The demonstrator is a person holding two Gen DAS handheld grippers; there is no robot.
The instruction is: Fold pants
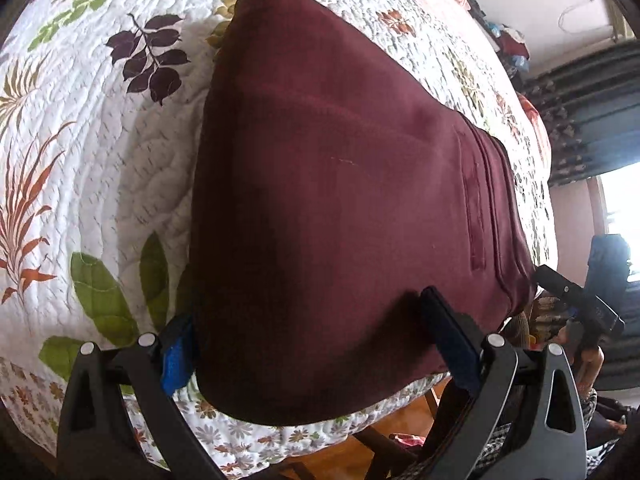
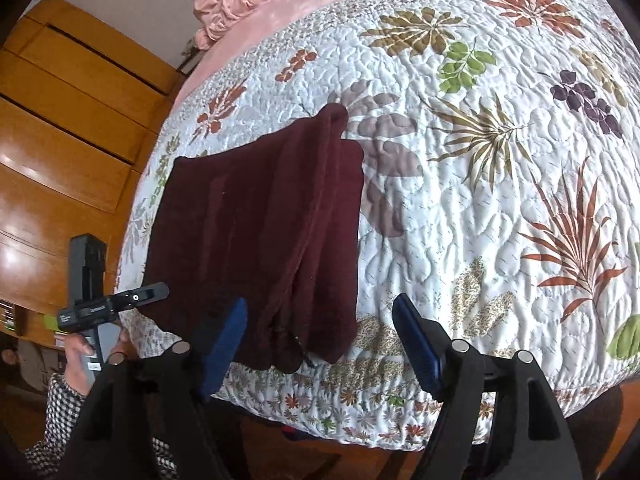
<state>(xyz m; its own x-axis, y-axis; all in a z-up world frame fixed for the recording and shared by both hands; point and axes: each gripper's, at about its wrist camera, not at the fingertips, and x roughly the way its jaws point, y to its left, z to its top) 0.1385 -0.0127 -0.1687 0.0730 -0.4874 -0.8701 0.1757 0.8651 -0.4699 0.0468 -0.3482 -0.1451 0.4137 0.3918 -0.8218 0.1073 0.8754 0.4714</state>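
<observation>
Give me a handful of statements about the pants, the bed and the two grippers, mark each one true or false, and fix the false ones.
1. The maroon pants lie on a floral quilt. True.
2. The right gripper is clamped shut on the pants. False: its jaws stand wide open, with the near edge of the pants between them, unpressed.
3. The pants lie in the middle of the bed. False: they lie at its near edge.
4. The left gripper has its fingers spread, one each side of the pants. True.
5. The quilt is plain white. False: it is printed with leaves and flowers.
</observation>
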